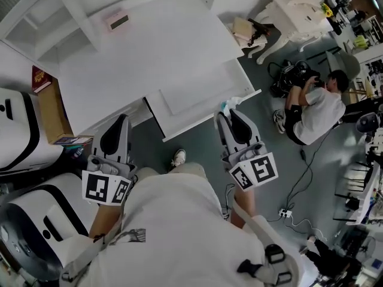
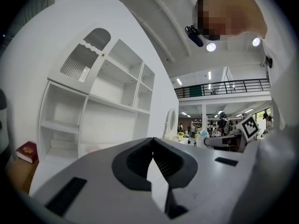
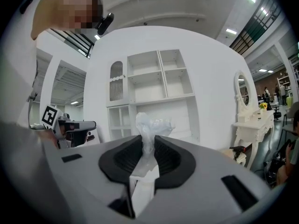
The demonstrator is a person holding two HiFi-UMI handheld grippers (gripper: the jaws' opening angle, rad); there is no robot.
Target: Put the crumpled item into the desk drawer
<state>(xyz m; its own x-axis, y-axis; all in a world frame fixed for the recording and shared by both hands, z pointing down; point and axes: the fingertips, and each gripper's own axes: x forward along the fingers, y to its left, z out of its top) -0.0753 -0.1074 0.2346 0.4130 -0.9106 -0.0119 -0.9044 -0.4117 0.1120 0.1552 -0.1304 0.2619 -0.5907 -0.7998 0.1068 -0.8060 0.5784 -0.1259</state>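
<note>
The crumpled item is a wad of thin white plastic. My right gripper is shut on it, and the wad sticks up past the fingertips. In the head view the right gripper holds the crumpled item at the front right corner of the open white desk drawer. My left gripper hangs below the desk's front edge, left of the drawer. In its own view the left gripper has its jaw tips touching with nothing between them.
The white desk carries a small pink box at the back. A cardboard box and a red book sit at the left beside white machines. A person sits on the floor at the right, among cables.
</note>
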